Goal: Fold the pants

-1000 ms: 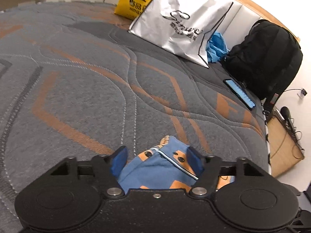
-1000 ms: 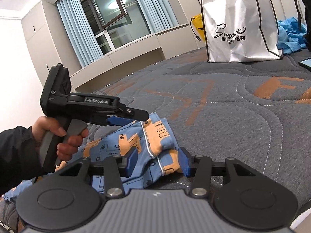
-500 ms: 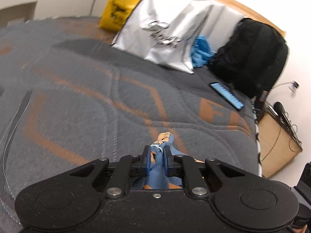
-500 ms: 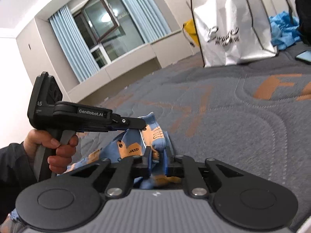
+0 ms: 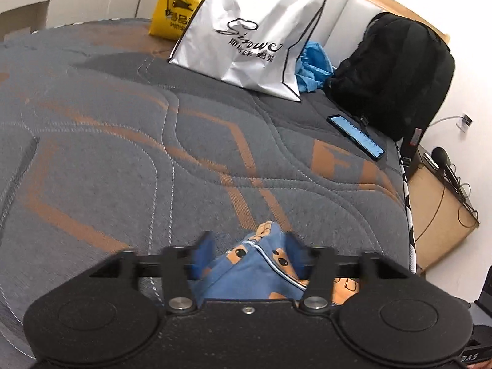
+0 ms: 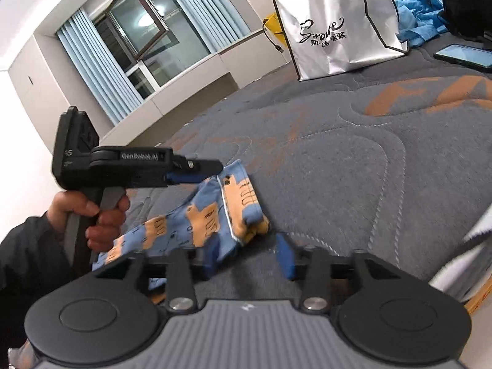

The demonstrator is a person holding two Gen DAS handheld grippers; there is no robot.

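Note:
The blue pants (image 6: 212,218) with orange prints lie folded over on the grey bed (image 6: 338,160). Their edge also shows in the left wrist view (image 5: 258,267). My left gripper (image 5: 249,255) is open with the pants' edge lying loose between its blue pads. From the right wrist view the left gripper (image 6: 196,173) hovers just over the cloth's far side. My right gripper (image 6: 249,258) is open, its left pad at the cloth's near corner, its right pad over bare bed.
A white shopping bag (image 5: 246,37), a yellow bag (image 5: 175,9), blue cloth (image 5: 313,70), a black backpack (image 5: 393,73) and a phone (image 5: 356,136) sit at the bed's far side. A wooden nightstand (image 5: 436,212) stands beyond the bed's right edge.
Both grippers were shut on the pants' edge half a second ago and have now opened. The cloth has dropped onto the bed.

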